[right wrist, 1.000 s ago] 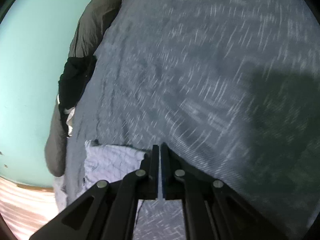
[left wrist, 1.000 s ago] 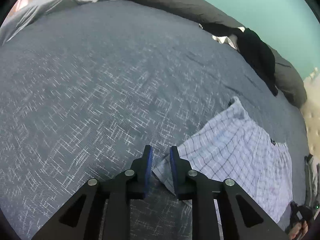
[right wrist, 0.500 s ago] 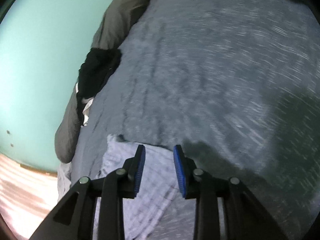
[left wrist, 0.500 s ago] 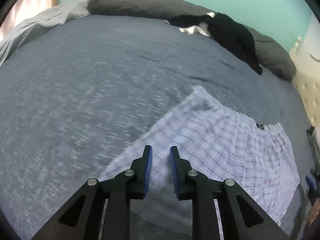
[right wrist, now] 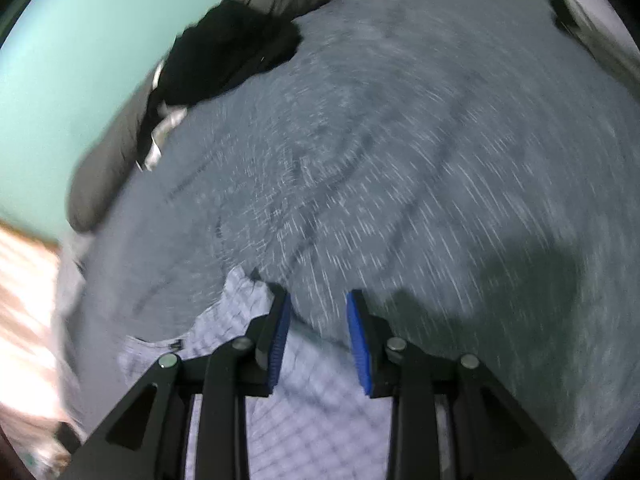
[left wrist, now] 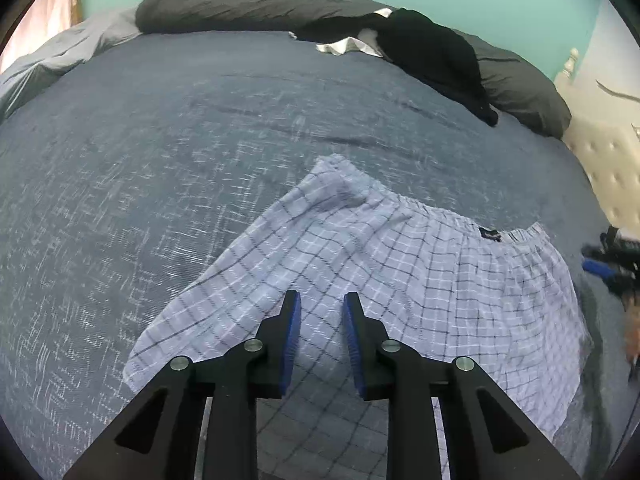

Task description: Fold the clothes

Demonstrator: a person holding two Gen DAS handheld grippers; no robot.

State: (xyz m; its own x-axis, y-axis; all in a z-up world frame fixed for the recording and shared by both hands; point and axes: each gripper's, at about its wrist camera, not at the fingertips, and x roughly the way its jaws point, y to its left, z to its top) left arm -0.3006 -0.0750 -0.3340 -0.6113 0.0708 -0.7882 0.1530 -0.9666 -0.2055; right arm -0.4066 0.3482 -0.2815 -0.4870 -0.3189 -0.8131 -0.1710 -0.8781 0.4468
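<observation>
Light blue checked shorts lie flat on the grey-blue bedspread, with the elastic waistband and a small dark label on the far side. My left gripper hovers over the left half of the shorts. Its jaws are opening and nothing is pinched between the blue pads. In the blurred right wrist view, my right gripper stands open above a corner of the shorts, also with nothing between its pads. It shows again as a blur at the right edge of the left wrist view.
Dark grey pillows line the far edge of the bed against a teal wall. A black garment with a white piece lies over them. A cream tufted headboard stands at the right.
My right gripper went from shut to open and pulled back from the fabric, rolling as it moved. My left gripper moved from the hem corner to over the middle of the shorts.
</observation>
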